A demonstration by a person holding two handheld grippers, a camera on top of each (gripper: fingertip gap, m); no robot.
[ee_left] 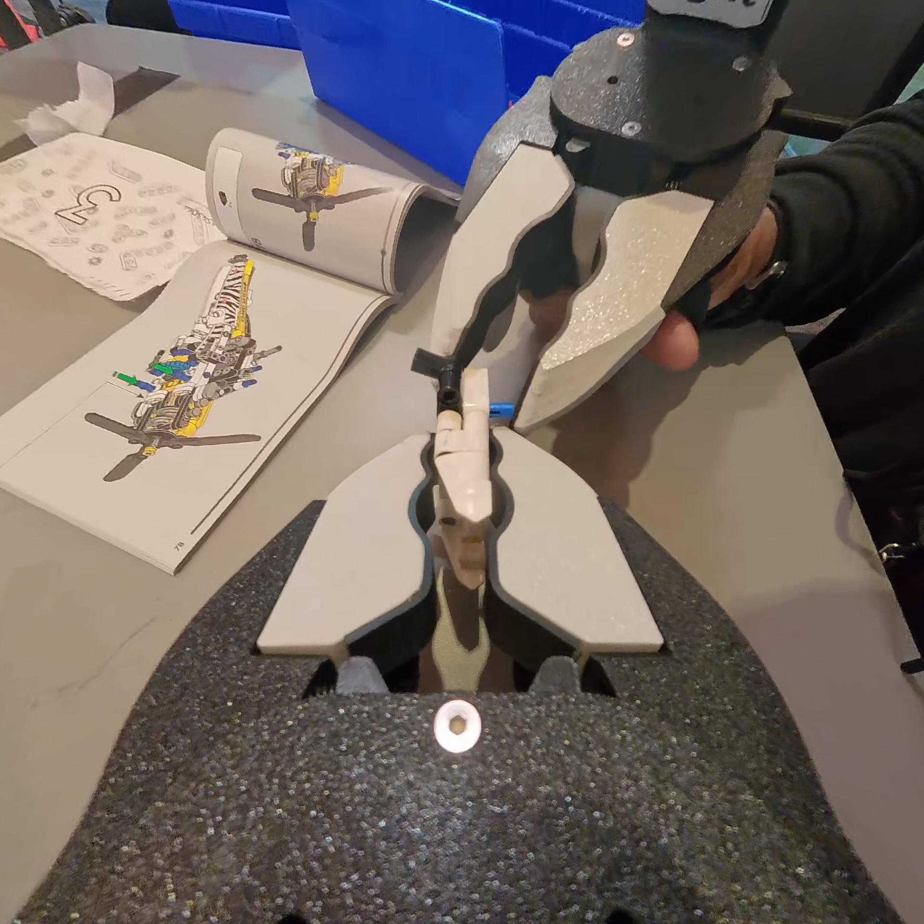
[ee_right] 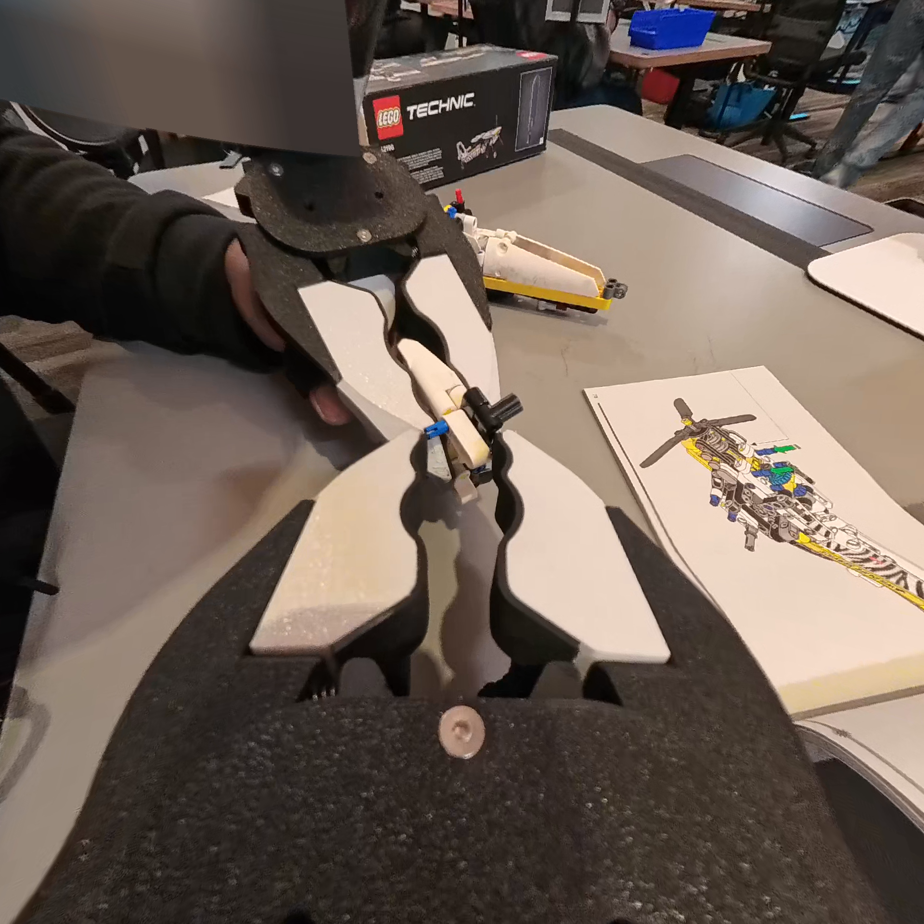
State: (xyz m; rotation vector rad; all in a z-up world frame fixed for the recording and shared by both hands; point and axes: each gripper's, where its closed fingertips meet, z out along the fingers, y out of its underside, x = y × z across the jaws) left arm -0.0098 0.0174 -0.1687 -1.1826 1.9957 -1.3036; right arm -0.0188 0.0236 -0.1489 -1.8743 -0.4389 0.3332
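Gripping a small white brick assembly (ee_left: 462,450), the left gripper (ee_left: 460,440) has both pads pressed on its sides, holding it off the grey table (ee_left: 675,525). A black connector (ee_left: 446,382) and a blue pin (ee_left: 500,410) stick out at its far end, where the right gripper (ee_right: 457,450) reaches around that end; I cannot tell whether its pads press. An open instruction booklet (ee_left: 280,350) lies just beside, a white-and-yellow model section (ee_right: 545,277) farther off, then a dark box (ee_right: 460,112).

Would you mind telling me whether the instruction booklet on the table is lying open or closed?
Open. The booklet lies flat showing a page with a coloured aircraft drawing, and its other pages curl back behind the spine.
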